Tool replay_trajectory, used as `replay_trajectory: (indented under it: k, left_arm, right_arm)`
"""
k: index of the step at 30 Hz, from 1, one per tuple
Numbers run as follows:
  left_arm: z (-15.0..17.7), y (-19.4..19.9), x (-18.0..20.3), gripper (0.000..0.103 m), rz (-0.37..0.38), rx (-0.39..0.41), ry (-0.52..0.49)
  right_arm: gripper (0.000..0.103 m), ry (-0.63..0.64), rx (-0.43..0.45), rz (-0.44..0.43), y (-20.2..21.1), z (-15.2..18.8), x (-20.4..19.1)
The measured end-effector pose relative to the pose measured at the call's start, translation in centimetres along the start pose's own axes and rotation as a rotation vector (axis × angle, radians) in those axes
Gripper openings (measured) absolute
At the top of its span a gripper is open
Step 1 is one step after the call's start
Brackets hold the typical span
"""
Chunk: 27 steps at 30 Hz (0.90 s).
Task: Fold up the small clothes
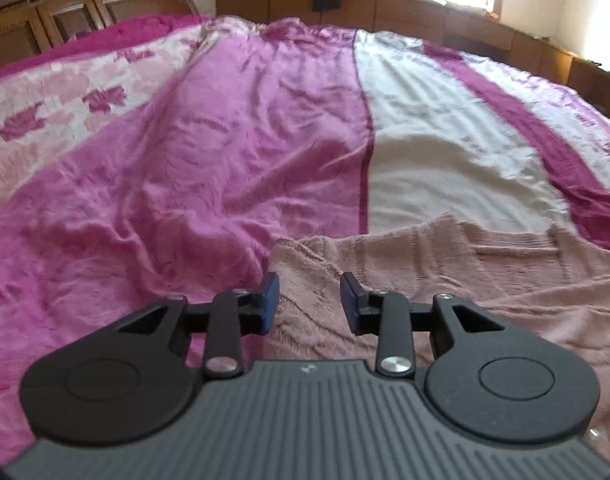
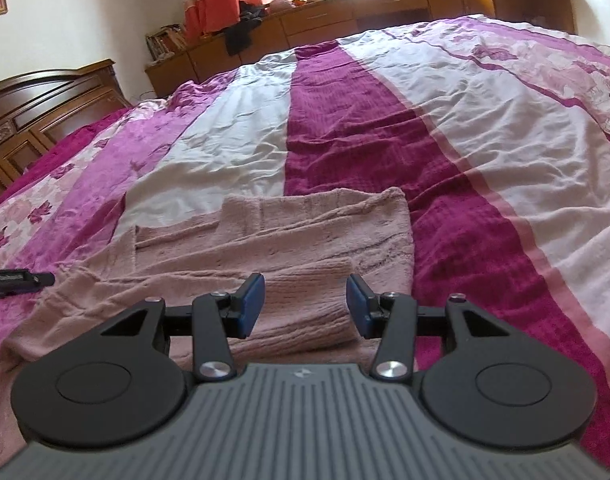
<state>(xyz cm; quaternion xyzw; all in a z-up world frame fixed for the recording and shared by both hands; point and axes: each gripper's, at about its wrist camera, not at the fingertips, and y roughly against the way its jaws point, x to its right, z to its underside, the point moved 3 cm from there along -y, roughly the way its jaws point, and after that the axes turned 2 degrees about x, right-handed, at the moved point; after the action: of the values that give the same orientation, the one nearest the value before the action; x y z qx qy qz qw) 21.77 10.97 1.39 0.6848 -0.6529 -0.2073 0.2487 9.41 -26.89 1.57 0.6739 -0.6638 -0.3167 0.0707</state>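
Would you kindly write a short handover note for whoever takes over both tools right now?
Left tool: open, holding nothing, poised over the left edge of the pink knit sweater.
Right tool: open, holding nothing, above a folded-in ribbed part, probably a sleeve, near the sweater's right side.
The sweater lies spread on the striped bedspread, front of the bed.
Done: it looks laid out, with that ribbed part brought in across the body.
Left: likely fold in the left side, then fold the body over; no grip taken yet.
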Motion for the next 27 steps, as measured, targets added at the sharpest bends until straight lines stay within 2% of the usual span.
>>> replay_trajectory:
  k: [2,4,6,9,11,15,22,27]
  left_arm:
    - [0.1,-1.4,-0.3,0.036,0.002,-0.018,0.026]
    - [0.4,-2.2,-0.5,0.033,0.034,-0.016,0.060]
    - [0.5,-2.0,-0.5,0.003,0.044,0.017,0.069]
    - [0.2,-0.5,-1.5,0.003,0.001,0.125,0.094]
    - [0.1,-0.6,-2.9,0.003,-0.059,0.147,0.104]
    - [0.9,-2.4,-5.6,0.003,-0.069,0.077,0.186]
    - [0.7,-2.7,-5.4,0.006,-0.070,0.055,0.156]
    - [0.5,-0.2,-4.4,0.006,-0.058,0.044,0.077]
  right_arm:
    - [0.053,-0.008,0.000,0.004,-0.3,0.3,0.3]
    - [0.053,-0.016,-0.007,0.012,-0.7,0.6,0.6]
    - [0.053,-0.025,-0.013,0.013,-1.1,1.0,0.8]
    - [0.053,-0.018,-0.001,0.007,-1.2,1.2,0.8]
    - [0.053,-0.016,0.003,0.006,-1.4,1.3,0.8]
    - [0.053,-0.027,0.003,0.005,-1.7,1.4,0.9]
    - [0.053,-0.052,0.009,-0.002,-2.0,1.3,1.1]
    - [0.053,-0.033,0.067,-0.002,-0.8,1.1,0.5]
